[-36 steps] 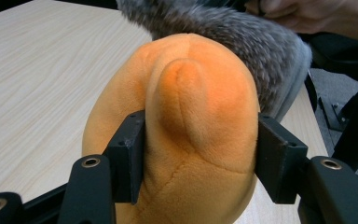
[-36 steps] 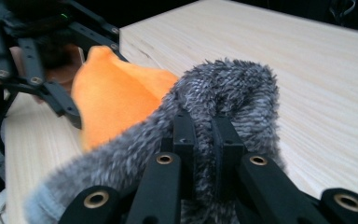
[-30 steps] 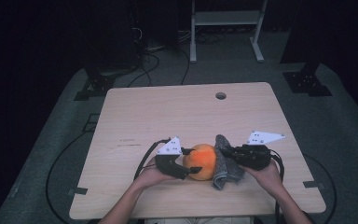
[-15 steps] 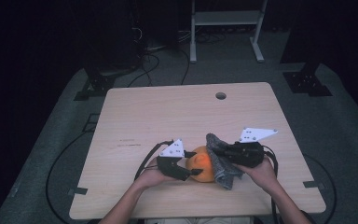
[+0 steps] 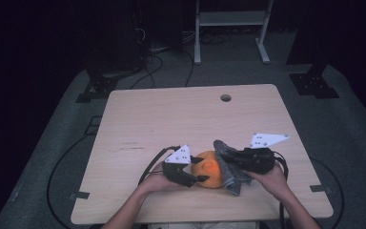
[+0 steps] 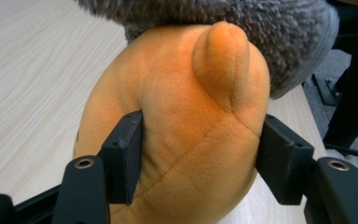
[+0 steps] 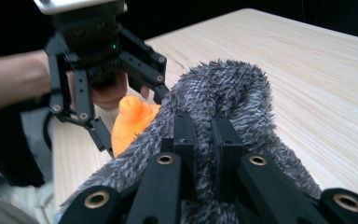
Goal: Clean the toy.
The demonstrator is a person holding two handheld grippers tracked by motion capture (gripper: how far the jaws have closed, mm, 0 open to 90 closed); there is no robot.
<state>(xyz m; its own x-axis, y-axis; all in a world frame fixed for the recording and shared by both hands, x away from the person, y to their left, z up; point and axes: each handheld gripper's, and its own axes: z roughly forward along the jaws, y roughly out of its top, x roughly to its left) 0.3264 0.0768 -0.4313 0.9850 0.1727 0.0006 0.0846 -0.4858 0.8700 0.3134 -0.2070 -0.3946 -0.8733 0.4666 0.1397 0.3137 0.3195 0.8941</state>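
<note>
Near the front edge of the worktop (image 5: 171, 119), roughly in the middle, sits an orange plush toy (image 5: 208, 168) with a grey fuzzy cloth (image 5: 228, 171) draped against its right side. Left gripper (image 5: 196, 175) comes in from the left and has the toy squeezed between its two black pads; in the left gripper view you can see the pads (image 6: 125, 154) digging into the orange plush (image 6: 191, 130) on both sides, right below a little rounded ear, and its jaws have just been closing down on the toy. Grey cloth (image 6: 242, 28) hangs over the top of the plush there. Right gripper (image 5: 225, 153) is pressed together on the cloth, and in the right gripper view the jaws sit tight with a fold of grey fluff (image 7: 223, 98) pinched between them. Past that fold you get the other gripper (image 7: 103, 123) and a bit of orange toy (image 7: 131, 119). Both hands rest low on the wood, toy and cloth touching each other
</note>
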